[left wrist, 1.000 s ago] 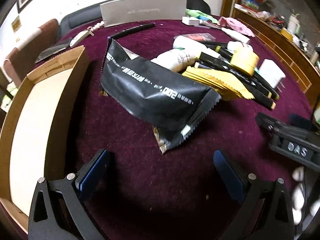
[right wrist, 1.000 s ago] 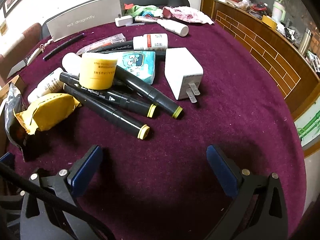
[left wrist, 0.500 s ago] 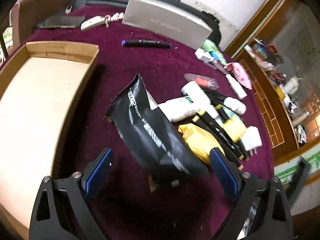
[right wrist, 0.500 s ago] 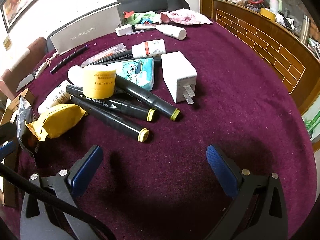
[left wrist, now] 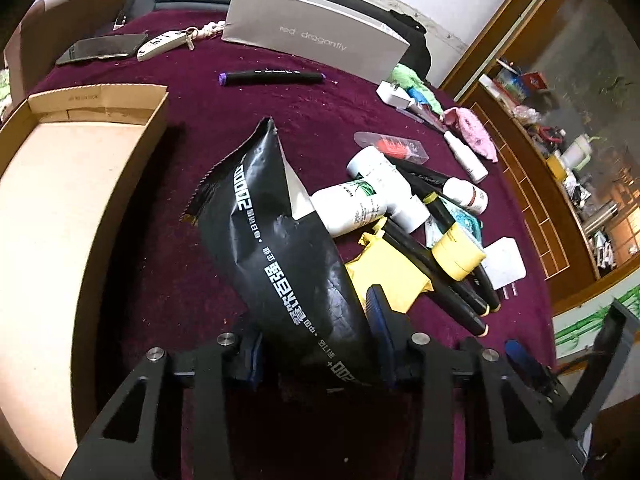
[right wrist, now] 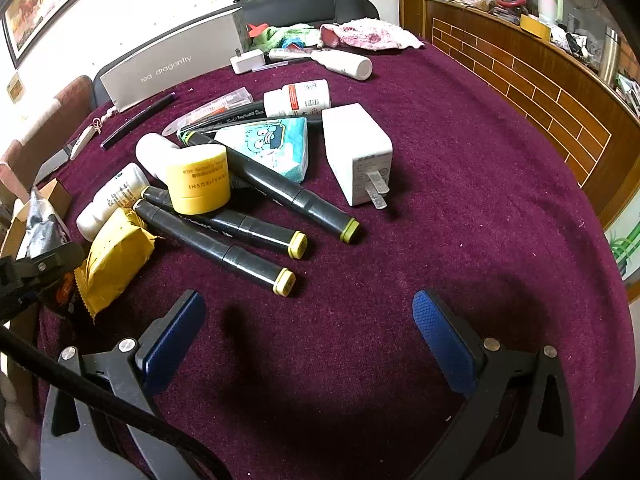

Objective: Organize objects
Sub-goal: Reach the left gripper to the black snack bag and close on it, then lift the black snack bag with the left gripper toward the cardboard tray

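1. Left hand-held gripper (left wrist: pixel 316 344) pinches the near end of the black pouch (left wrist: pixel 276 240); the pouch's long axis runs far-left, away from it.
2. Box (left wrist: pixel 152 120) lies just left of the pouch, open side up, so the carry likely goes left.
3. Right hand-held gripper (right wrist: pixel 308 344) hangs spread over bare counter (right wrist: pixel 460 184), markers (right wrist: pixel 224 248) just beyond it.

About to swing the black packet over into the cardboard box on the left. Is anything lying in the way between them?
Nothing visible does. The left gripper is clamped on the black packet, and only bare maroon tablecloth lies between it and the cardboard box. The box floor showing here holds nothing.
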Demonstrator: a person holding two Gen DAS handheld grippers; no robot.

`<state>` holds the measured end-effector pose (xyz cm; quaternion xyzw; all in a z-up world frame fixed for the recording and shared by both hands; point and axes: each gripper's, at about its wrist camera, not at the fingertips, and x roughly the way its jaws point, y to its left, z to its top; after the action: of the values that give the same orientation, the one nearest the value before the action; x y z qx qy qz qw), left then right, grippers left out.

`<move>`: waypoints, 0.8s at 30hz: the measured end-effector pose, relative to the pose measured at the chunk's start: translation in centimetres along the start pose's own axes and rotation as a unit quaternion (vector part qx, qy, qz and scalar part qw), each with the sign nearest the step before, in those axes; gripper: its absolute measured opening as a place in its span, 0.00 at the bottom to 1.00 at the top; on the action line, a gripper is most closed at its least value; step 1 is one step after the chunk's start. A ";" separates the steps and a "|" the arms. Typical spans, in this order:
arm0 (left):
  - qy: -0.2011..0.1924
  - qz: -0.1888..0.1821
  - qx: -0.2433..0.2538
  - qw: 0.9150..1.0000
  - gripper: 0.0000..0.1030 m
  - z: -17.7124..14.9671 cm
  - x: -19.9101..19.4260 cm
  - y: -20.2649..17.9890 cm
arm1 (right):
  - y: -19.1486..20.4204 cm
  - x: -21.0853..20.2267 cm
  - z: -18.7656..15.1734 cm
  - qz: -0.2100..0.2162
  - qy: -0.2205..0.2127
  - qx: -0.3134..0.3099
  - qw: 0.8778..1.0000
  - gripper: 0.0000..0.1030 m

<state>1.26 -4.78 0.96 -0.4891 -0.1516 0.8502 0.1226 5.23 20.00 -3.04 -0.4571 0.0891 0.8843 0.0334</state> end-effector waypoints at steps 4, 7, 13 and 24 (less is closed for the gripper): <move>0.005 -0.023 -0.034 0.999 0.42 0.4 0.7 1.4 | 0.1 0.0 -0.1 -0.004 0.001 -0.002 1.000 1.00; -0.002 -0.036 -0.047 0.998 0.49 0.3 1.4 2.0 | 0.1 0.0 -0.1 -0.004 0.001 -0.002 1.000 1.00; -0.001 -0.038 0.009 0.999 0.34 -0.4 1.0 -0.1 | 0.0 0.0 -0.1 -0.003 0.001 -0.001 1.000 1.00; -0.139 -0.078 0.034 0.987 0.34 -3.4 -11.4 -0.5 | -0.1 -0.1 -0.2 0.001 -0.001 0.003 1.000 1.00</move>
<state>9.85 -7.91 8.64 -0.3488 -0.1754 0.9023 0.1829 5.43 20.09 -3.06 -0.4556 0.0926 0.8847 0.0339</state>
